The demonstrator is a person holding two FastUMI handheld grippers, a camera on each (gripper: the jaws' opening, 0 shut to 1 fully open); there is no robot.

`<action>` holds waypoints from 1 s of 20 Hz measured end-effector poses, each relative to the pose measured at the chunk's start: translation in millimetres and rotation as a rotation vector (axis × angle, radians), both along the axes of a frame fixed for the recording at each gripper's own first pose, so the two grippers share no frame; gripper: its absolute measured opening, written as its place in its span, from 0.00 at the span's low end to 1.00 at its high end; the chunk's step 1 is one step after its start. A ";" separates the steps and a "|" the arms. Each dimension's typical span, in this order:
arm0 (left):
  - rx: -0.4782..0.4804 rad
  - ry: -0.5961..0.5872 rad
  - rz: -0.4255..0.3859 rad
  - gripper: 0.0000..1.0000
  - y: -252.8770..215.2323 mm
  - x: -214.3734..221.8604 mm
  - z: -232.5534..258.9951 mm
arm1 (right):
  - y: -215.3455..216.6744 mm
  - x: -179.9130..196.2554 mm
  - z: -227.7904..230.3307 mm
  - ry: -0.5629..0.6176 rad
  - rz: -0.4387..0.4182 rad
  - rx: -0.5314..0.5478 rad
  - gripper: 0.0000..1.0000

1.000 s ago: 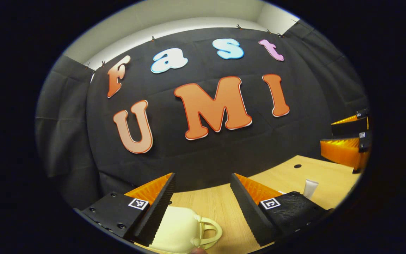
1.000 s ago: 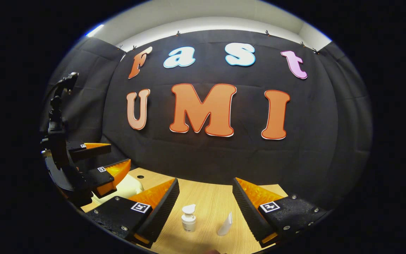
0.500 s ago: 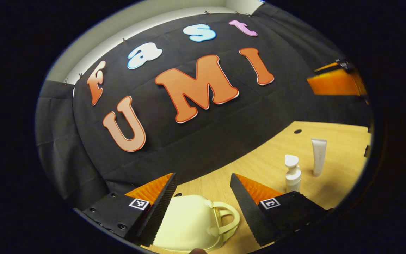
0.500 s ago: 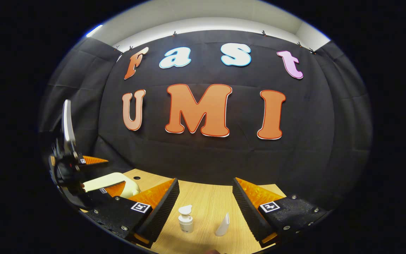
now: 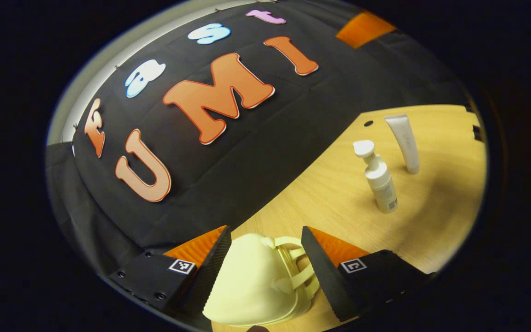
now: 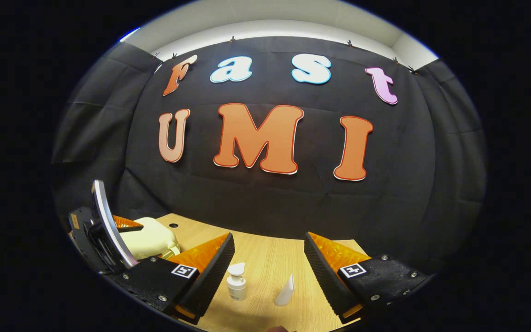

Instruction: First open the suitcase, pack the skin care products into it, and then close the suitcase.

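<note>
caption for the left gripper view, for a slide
Left claw straddles the pale yellow suitcase; pump bottle and tube stand on the table.

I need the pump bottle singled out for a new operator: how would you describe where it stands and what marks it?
Start at the wooden table in front of the black cloth wall. Two white skin care items stand upright on it, apart from the pale yellow suitcase. The pump bottle is the squat round one with a pump head on top; its neighbour, the tube, is slim, flat and tapered.
</note>
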State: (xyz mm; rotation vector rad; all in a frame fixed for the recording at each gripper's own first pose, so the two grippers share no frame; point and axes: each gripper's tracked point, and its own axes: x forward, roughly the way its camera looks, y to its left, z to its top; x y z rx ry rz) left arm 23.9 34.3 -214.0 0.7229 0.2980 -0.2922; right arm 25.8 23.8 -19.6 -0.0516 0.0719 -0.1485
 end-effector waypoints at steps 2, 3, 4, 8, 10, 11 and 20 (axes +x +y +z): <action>0.062 0.020 -0.033 0.98 -1.8 -3.4 -17.4 | -0.3 -0.4 -1.7 0.006 -0.005 -0.002 0.96; 0.088 0.022 -0.044 0.98 0.5 -6.1 -24.0 | -1.8 -0.7 -2.1 0.008 -0.008 -0.004 0.97; 0.111 0.032 -0.055 0.98 -0.6 -7.0 -30.9 | -2.8 -0.9 -2.1 0.009 -0.013 -0.009 0.97; 0.194 0.076 -0.074 0.98 4.8 -9.6 -62.5 | -4.8 -1.3 -5.5 0.017 -0.020 -0.007 0.97; 0.232 0.088 -0.083 0.98 7.8 -8.6 -73.2 | -4.9 -1.0 -7.3 0.021 -0.022 -0.008 0.97; 0.261 0.090 -0.087 0.98 11.6 -8.7 -79.1 | -4.6 -1.2 -8.2 0.024 -0.023 -0.010 0.97; 0.416 0.103 -0.125 0.65 20.4 -6.6 -113.5 | -10.1 -1.1 -3.9 0.016 -0.037 -0.013 0.97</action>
